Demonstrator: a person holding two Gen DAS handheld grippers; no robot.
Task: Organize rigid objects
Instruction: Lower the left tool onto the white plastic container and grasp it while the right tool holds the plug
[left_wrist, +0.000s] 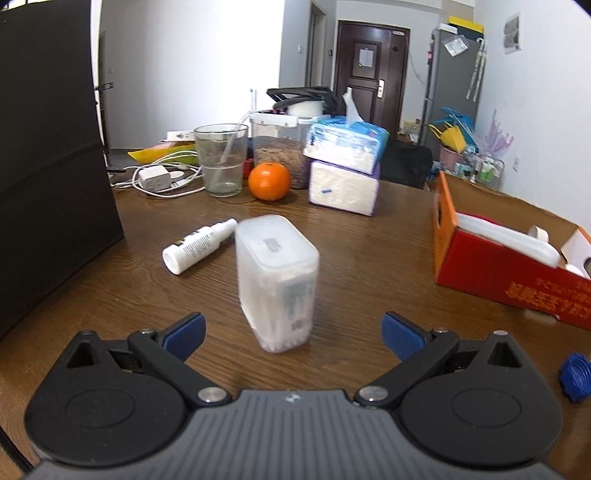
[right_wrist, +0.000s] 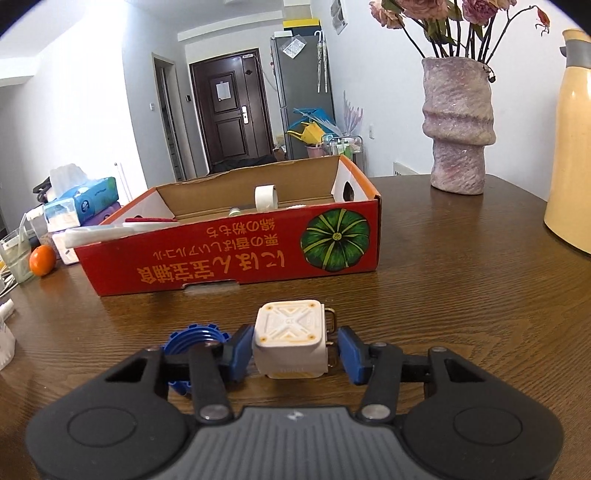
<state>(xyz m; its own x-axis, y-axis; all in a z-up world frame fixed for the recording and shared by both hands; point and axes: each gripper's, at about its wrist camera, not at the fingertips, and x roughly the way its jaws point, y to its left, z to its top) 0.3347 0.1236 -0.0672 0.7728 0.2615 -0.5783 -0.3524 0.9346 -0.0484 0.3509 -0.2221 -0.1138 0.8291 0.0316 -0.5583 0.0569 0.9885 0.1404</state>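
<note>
The right hand-held gripper pinches a white cube-shaped gadget just above the table, the open red carton straight ahead (blue cap beside it). The left hand-held gripper, spread wide, faces an upright cotton-swab box.

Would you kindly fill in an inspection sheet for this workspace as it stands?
Surface: wooden table, dark grain.
Job's things: red cardboard box, open, with a tape roll inside; translucent container upright; white spray bottle lying down; white cube; blue cap.
Clutter: glass, orange, tissue packs, vase.
Grippers: left gripper open; right gripper shut on white cube.
Cables: white charger cable.
Surroundings: dark door, fridge.
</note>
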